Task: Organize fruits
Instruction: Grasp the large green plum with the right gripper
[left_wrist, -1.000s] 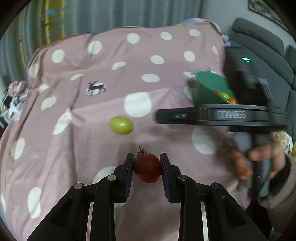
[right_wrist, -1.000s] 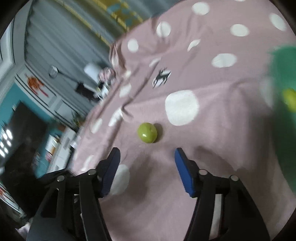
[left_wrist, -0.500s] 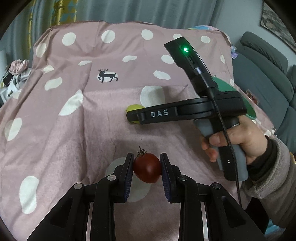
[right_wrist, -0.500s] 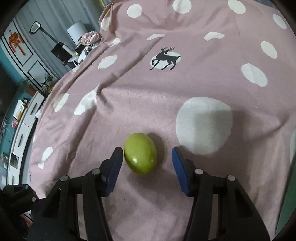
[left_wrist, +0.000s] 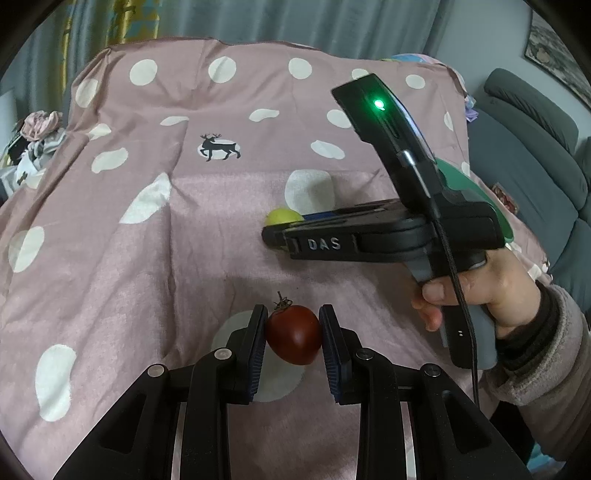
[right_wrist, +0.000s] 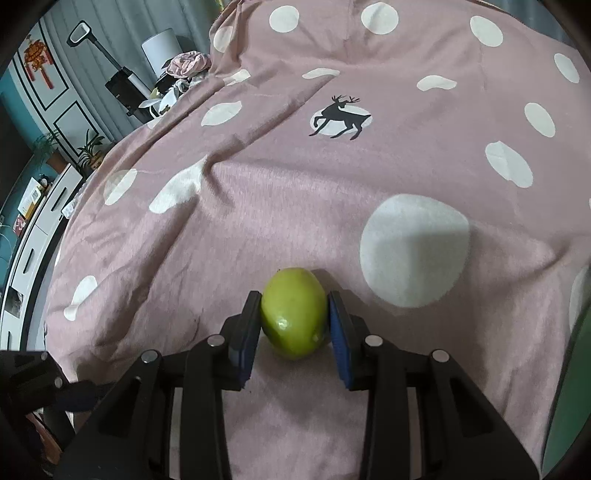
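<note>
- Left tool pinched tomato.
- Right tool was closing around lime, pads touching it.
- Next, judged: lift both; bowl at 2 o'clock.

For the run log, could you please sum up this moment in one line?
left gripper: shut on tomato | right gripper: closing on green fruit | cloth

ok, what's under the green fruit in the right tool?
The pink spotted cloth. The green fruit sits low on it between the closing right tool, pads at its sides. Its underside is hidden, so I can't tell if it's lifted or touching.
</note>
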